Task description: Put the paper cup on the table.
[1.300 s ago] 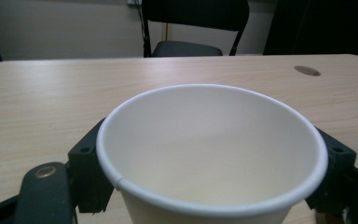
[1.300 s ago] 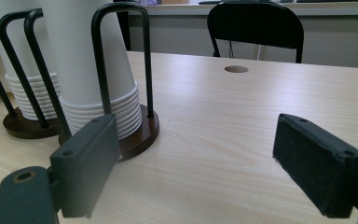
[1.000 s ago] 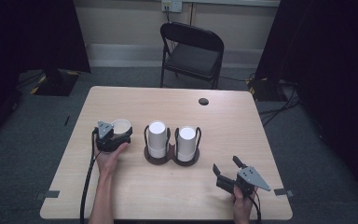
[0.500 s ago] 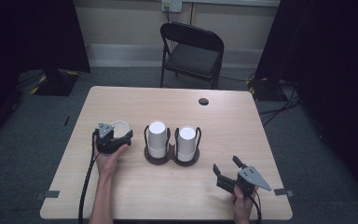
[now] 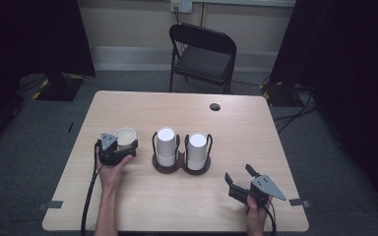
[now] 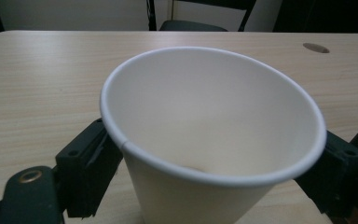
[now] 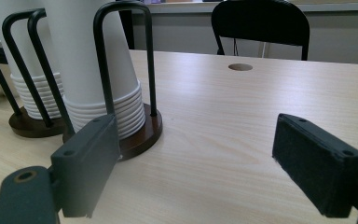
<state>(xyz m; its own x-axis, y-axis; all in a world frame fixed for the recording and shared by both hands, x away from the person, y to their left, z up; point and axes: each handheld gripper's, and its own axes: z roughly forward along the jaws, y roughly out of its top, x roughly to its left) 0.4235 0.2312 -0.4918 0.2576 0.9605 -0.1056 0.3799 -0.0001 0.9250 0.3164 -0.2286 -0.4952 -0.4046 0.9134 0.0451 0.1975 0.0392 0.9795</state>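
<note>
Left tongs [image 5: 120, 147] clamped on the open-topped white paper cup [image 6: 212, 140], upright just left of the black wire cup holder [image 5: 181, 160]; right tongs [image 5: 240, 179] apart; cup likely light, thin-walled, crushable — grip low, gently.

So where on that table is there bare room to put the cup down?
Bare wood spans the far half around the round hole, and the near strip between both hands. It is crowded mid-table: the paper cup in the left gripper sits beside the cup holder.
</note>
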